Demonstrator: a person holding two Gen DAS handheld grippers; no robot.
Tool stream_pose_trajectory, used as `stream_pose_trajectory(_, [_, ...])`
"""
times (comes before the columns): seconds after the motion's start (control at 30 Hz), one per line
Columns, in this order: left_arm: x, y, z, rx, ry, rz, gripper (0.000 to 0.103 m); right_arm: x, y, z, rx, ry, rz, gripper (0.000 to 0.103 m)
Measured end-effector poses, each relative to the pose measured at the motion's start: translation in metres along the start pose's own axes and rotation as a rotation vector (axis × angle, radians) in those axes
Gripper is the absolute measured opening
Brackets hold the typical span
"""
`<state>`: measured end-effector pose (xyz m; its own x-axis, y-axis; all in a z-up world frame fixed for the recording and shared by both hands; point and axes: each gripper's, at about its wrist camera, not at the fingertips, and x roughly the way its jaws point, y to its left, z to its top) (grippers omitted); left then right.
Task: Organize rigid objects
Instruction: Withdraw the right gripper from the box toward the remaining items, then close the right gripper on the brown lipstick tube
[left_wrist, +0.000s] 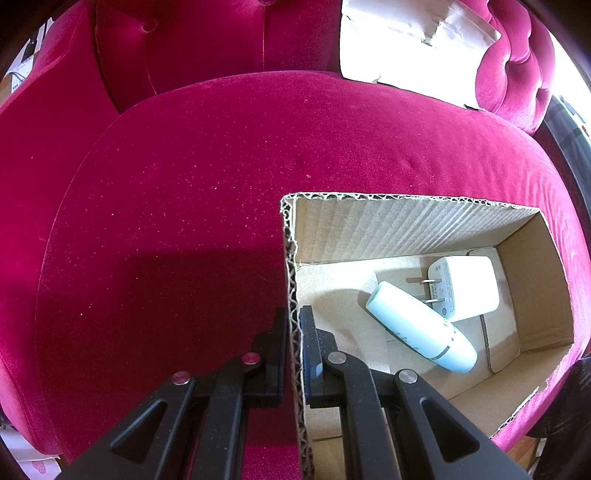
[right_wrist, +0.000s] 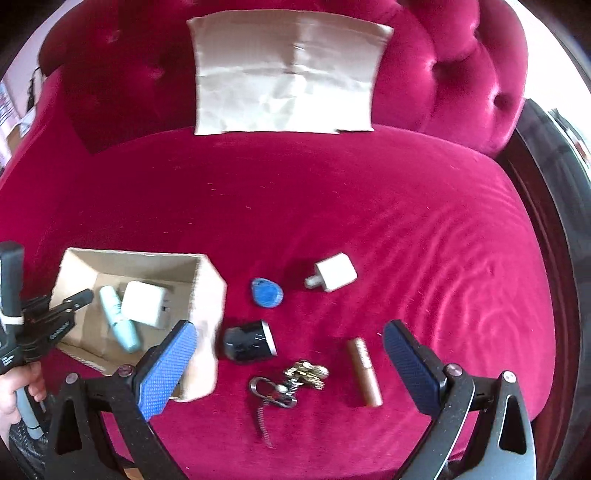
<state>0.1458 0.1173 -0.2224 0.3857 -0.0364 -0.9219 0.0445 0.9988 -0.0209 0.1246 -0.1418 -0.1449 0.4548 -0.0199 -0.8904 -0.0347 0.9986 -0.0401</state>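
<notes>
Left wrist view
- Your left gripper (left_wrist: 294, 325): its jaws are clamped on the near left wall of the cardboard box (left_wrist: 406, 225), one finger outside and one inside.
- Box: one, open at the top, sitting on the red velvet seat (left_wrist: 184, 184).
- Inside the box: two things. One pale blue tube (left_wrist: 421, 326) lies at an angle on the floor of the box; one white plug adapter (left_wrist: 467, 286) lies just behind it, its two metal prongs pointing at the tube.
- Backrest: one sheet of brown paper (left_wrist: 410, 44) leans against it at the upper right.

Right wrist view
- Your right gripper (right_wrist: 290, 354): jaws spread wide, nothing between the blue pads; it hangs above the loose items.
- Your left gripper (right_wrist: 79, 297): seen at the left edge with your hand (right_wrist: 16, 391) on its handle, its tip at the box (right_wrist: 207, 295) wall.
- In the box: the same two things, tube (right_wrist: 120, 319) and adapter (right_wrist: 144, 302), touching.
- Loose on the seat (right_wrist: 369, 206), right of the box: five things. One blue oval tag (right_wrist: 266, 293); one white cube plug (right_wrist: 334, 277); one black cylinder with a silver rim (right_wrist: 249, 340), just beside the box; one bunch of keys on a ring (right_wrist: 291, 382); one copper-coloured tube (right_wrist: 365, 372).
- Spacing: the five lie near each other, none touching as far as you can see.
- Backrest: the one paper sheet (right_wrist: 288, 74).
</notes>
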Motion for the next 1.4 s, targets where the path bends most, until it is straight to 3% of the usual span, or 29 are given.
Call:
stream_pose_trajectory(0.57, [0.002, -0.001, -0.002, 0.006, -0.003, 0.005, 0.006, 0.049, -0.067, -0.034, 0.137, 0.08, -0.088, 0.103])
stream_pose_trajectory(0.97, [0.0, -0.003, -0.001, 0.009, -0.003, 0.005, 0.006, 0.076, -0.083, -0.058, 0.17, 0.146, -0.141, 0.103])
stream_pose_trajectory(1.27, [0.0, -0.003, -0.001, 0.009, -0.003, 0.004, 0.006, 0.082, -0.084, -0.064, 0.188, 0.153, -0.128, 0.102])
stream_pose_trajectory(1.33, [0.0, -0.003, -0.001, 0.009, -0.003, 0.004, 0.006, 0.082, -0.082, -0.064, 0.186, 0.157, -0.118, 0.1])
stream_pose_trajectory(1.4, [0.0, -0.003, -0.001, 0.01, -0.003, 0.005, 0.006, 0.084, -0.077, -0.061, 0.185, 0.156, -0.115, 0.09])
